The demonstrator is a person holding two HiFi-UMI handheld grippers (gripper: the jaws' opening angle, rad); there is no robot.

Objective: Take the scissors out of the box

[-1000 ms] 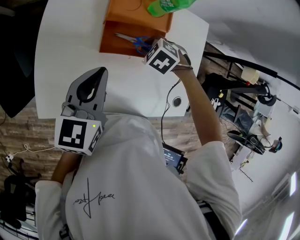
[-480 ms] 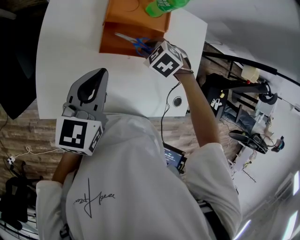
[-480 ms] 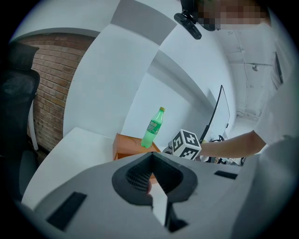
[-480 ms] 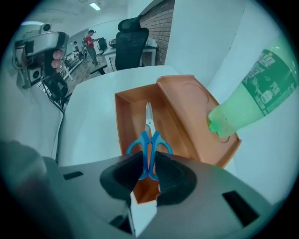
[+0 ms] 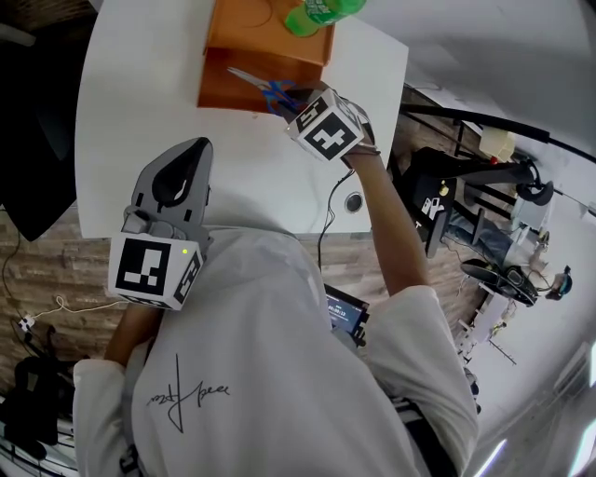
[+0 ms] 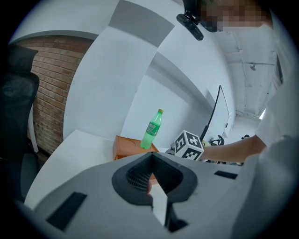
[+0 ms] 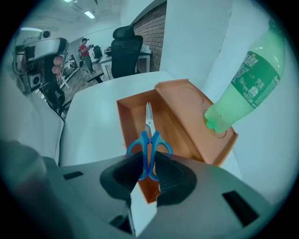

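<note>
I am looking down on a broad white worktop [image 5: 140, 112] with a curved edge; it carries everything here. At its far side sits a rectangular orange box [image 5: 223, 88], which the right claw's view [image 7: 133, 114] shows as one long open compartment with a flat orange panel raised along its right side. My left claw [image 5: 194, 147] hangs over the near left part of the worktop, well apart from the box; in its own view [image 6: 150, 158] the two grey jaws are pressed together tip to tip with nothing between them. My right claw [image 5: 287, 97] reaches to the near right end of the box, and its marker cube stands just nearer than the box edge; in its own view [image 7: 148, 161] the jaws are clenched on the scissors' handles. A green plastic bottle [image 5: 312, 14] with a printed label stands on the orange panel, upright in the left claw's view [image 6: 150, 130] and looming large at the right in the right claw's view [image 7: 247, 84]. The blue-handled metal scissors [image 7: 148, 140] are closed; their two loops sit side by side between the right claw's jaws, and the silver blades point away along the open compartment; from above [image 5: 261, 86] they lie across the compartment's near right end; I cannot tell whether the blade tips touch the box floor.
</note>
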